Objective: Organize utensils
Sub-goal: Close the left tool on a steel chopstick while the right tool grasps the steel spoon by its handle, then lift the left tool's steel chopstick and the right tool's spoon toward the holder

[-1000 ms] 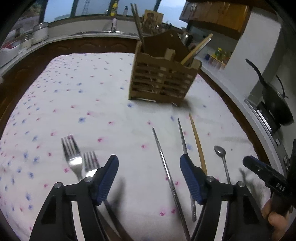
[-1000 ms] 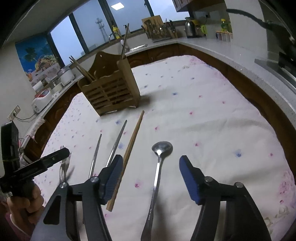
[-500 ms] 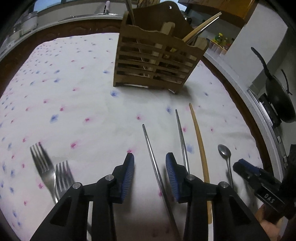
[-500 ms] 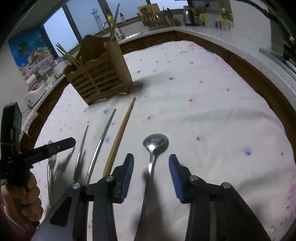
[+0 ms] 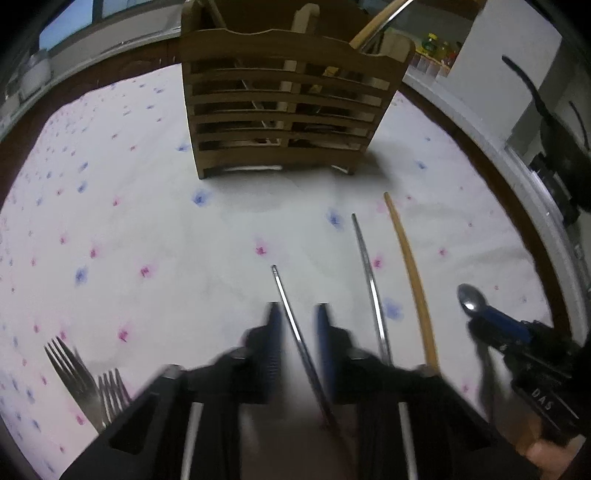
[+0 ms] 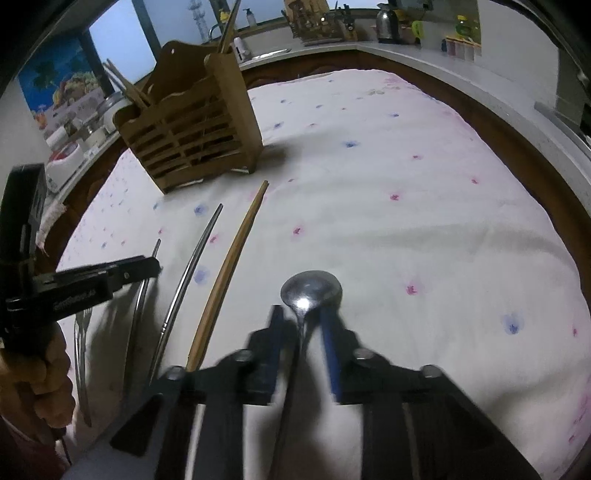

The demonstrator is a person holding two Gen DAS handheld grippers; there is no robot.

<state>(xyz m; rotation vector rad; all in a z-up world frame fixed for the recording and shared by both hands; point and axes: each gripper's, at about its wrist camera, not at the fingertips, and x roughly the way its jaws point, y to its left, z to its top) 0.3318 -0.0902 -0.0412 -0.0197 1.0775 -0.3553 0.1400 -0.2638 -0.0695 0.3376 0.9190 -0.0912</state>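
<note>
A wooden slatted utensil holder (image 5: 284, 110) stands on the flowered cloth, with chopsticks in it; it also shows in the right wrist view (image 6: 192, 133). My left gripper (image 5: 297, 314) has its blue pads nearly closed around a metal chopstick (image 5: 291, 317) lying on the cloth. A second metal chopstick (image 5: 369, 273) and a wooden chopstick (image 5: 410, 273) lie to its right. My right gripper (image 6: 303, 321) has its pads nearly closed around the handle of a metal spoon (image 6: 310, 291). Two forks (image 5: 85, 380) lie at the lower left.
The white cloth (image 6: 406, 184) covers a dark wooden table. A counter with a kettle (image 6: 388, 22), a knife block and jars runs behind. A black pan (image 5: 554, 136) sits on a stove at the right.
Both grippers moved forward and down over the cloth and their jaws narrowed from wide open, the left around the metal chopstick, the right around the spoon handle.
</note>
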